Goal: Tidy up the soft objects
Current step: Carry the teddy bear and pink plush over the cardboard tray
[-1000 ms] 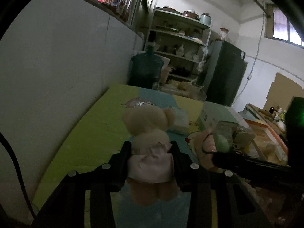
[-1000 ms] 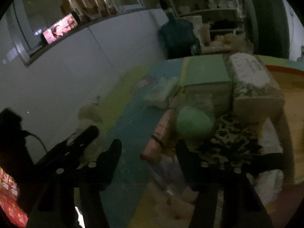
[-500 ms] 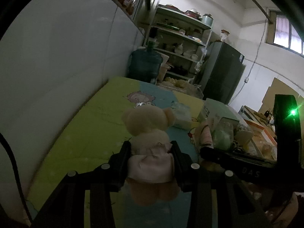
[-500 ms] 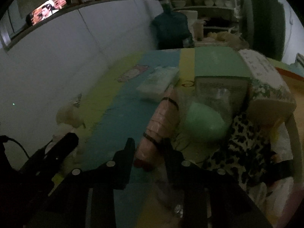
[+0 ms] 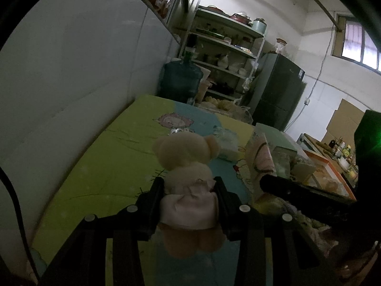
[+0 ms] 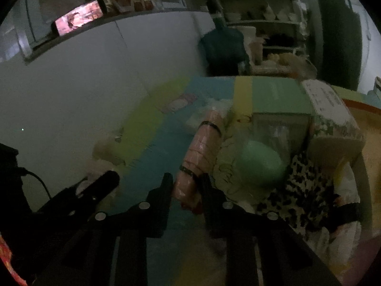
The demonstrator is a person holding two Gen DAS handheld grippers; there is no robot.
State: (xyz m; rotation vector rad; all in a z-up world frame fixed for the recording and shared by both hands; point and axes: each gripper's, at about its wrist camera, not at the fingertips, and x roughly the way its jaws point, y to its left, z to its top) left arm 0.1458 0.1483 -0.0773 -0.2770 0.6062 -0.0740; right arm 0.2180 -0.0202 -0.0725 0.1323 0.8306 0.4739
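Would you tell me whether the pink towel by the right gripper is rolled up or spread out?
Rolled up. The pink towel forms a tight cylinder bound by dark bands, its near end between the closing jaws of the right gripper.

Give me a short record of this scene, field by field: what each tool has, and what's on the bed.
left tool: shut on the teddy bear, gripped at its pink dress
right tool: jaws closing on the pink roll, its near end between them
surface: green and blue bed sheet
beside roll: green ball, leopard-print cloth
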